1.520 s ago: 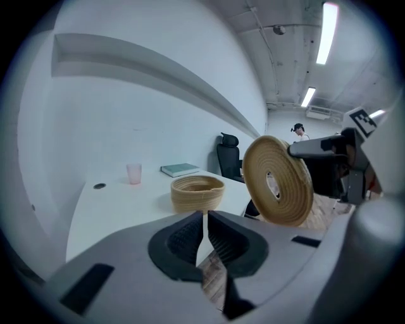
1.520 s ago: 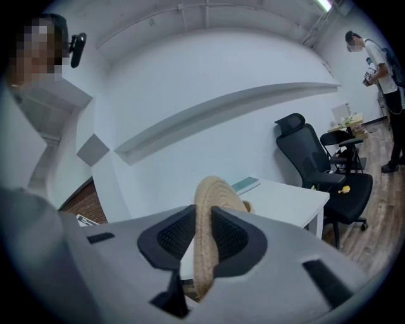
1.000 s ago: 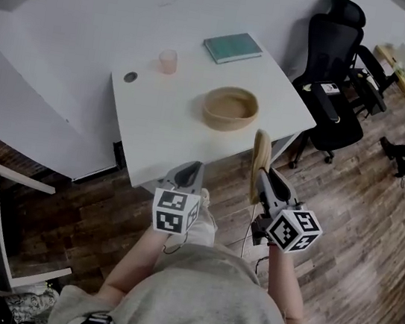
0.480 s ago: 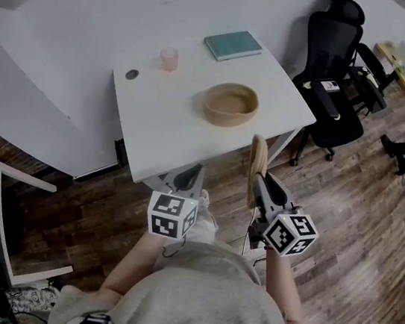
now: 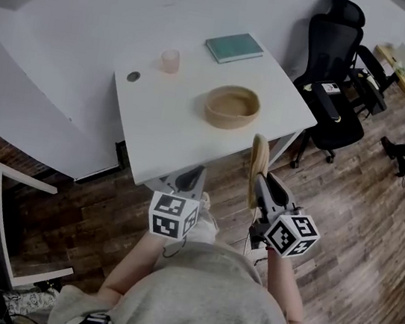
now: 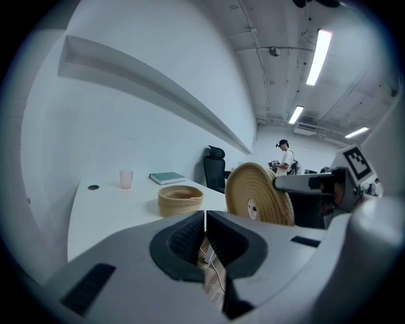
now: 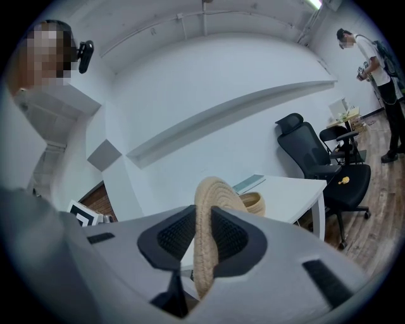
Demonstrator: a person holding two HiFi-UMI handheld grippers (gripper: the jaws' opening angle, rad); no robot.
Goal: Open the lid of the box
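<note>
**Barely any shift: lid off and clamped on edge, box open on the table**

Both grippers sit a touch nearer my body than a second ago in the head view; otherwise nothing has changed place. From my remote seat, the right gripper (image 7: 204, 235) still has its pads pressed on the woven lid (image 7: 212, 193), one pad on each face, so the lid stands on edge between them and rises above the jaw tips. The left gripper (image 6: 205, 223) has its jaws together, only a thin slit between the pads and nothing in it.

In the head view the lid hangs just off the near edge of the white table (image 5: 160, 130), over the wood floor. The box (image 5: 232, 107), a round woven one, stands open on the table, well apart from the lid and from both grippers.

Farther back on the table lie a teal book (image 5: 234, 47) and a pale pink cup (image 5: 171, 61). A black chair (image 5: 335, 72) stands to the table's right; a label on its seat is too small for me to read. The only other marks I see are the black-and-white squares on the two cubes (image 5: 173, 216).
</note>
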